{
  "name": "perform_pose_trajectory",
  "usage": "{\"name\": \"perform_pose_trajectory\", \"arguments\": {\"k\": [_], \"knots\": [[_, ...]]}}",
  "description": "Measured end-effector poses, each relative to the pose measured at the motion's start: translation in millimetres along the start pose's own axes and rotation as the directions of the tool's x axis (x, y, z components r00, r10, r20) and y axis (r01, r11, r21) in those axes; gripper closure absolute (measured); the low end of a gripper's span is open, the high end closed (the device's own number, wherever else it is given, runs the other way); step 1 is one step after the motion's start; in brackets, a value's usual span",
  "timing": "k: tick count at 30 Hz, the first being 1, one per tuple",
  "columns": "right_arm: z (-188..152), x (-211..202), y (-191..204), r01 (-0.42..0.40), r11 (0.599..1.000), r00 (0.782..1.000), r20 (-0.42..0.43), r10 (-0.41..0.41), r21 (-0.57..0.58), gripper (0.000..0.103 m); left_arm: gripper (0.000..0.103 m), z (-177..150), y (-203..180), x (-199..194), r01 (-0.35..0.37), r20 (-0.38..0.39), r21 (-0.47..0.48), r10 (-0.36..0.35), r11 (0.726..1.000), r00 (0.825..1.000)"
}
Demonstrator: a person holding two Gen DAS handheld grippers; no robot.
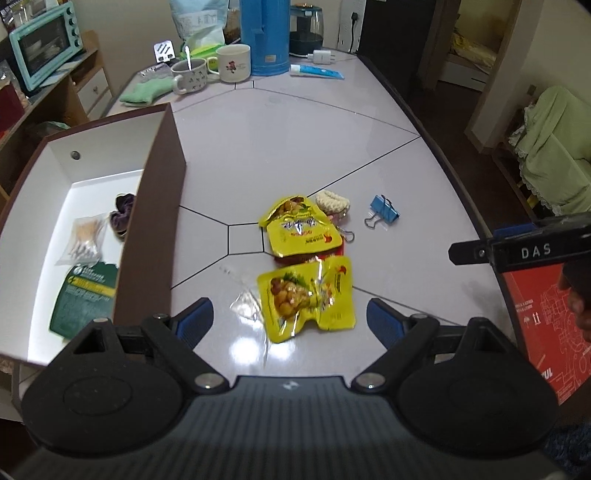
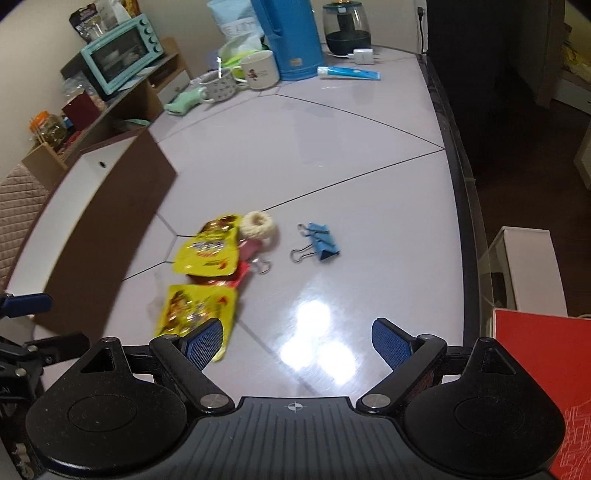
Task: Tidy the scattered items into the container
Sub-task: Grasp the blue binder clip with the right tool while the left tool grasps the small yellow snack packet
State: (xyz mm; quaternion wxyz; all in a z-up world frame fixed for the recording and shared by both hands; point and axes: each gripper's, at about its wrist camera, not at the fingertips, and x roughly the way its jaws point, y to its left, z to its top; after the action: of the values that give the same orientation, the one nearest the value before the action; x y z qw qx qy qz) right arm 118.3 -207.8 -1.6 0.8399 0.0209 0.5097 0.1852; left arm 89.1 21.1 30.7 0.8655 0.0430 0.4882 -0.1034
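Observation:
A brown box with a white inside (image 1: 159, 206) stands at the left of the table; it holds a purple scrunchie (image 1: 122, 216), a clear bag of cotton swabs (image 1: 85, 240) and a green packet (image 1: 86, 295). On the table lie two yellow snack packets (image 1: 308, 297) (image 1: 299, 229), a red packet under them, a cream scrunchie (image 1: 332, 201) and a blue binder clip (image 1: 384, 212). My left gripper (image 1: 290, 321) is open just above the near yellow packet. My right gripper (image 2: 299, 343) is open and empty, right of the near packet (image 2: 195, 306); the clip (image 2: 321, 245) lies ahead of it.
At the far end stand two mugs (image 1: 212, 68), a blue thermos (image 1: 264, 35), a toothpaste tube (image 1: 317, 72), a charger and a green cloth (image 1: 146, 92). A teal oven (image 1: 44, 44) sits on a shelf at left. A red box (image 2: 546, 376) is off the right edge.

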Motion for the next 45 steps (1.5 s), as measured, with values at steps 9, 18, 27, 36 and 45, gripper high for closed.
{"name": "perform_pose_trajectory", "arguments": {"k": [9,18,27,36,45], "knots": [[21,51,-8,0.004,0.998,1.000,0.011,-0.003,-0.070,0.013,0.015,25,12,44,0.004,-0.056,-0.013,-0.004,1.000,0.998],[32,106,-1,0.043,0.973,0.998,0.063,-0.029,-0.227,0.043,0.015,43,22,83,0.002,-0.090,-0.046,-0.006,0.999,0.996],[35,141,11,0.089,0.922,0.995,0.073,-0.067,-0.377,0.077,0.015,55,31,115,0.019,-0.124,-0.121,-0.034,0.992,0.992],[26,133,5,0.118,0.911,0.991,0.104,-0.084,-0.395,0.090,0.015,62,33,151,0.070,-0.141,-0.189,-0.098,0.979,0.985],[30,118,-8,0.126,0.944,0.990,0.098,-0.100,-0.306,0.090,0.078,59,50,168,0.188,-0.101,-0.312,-0.229,0.931,0.968]]}}
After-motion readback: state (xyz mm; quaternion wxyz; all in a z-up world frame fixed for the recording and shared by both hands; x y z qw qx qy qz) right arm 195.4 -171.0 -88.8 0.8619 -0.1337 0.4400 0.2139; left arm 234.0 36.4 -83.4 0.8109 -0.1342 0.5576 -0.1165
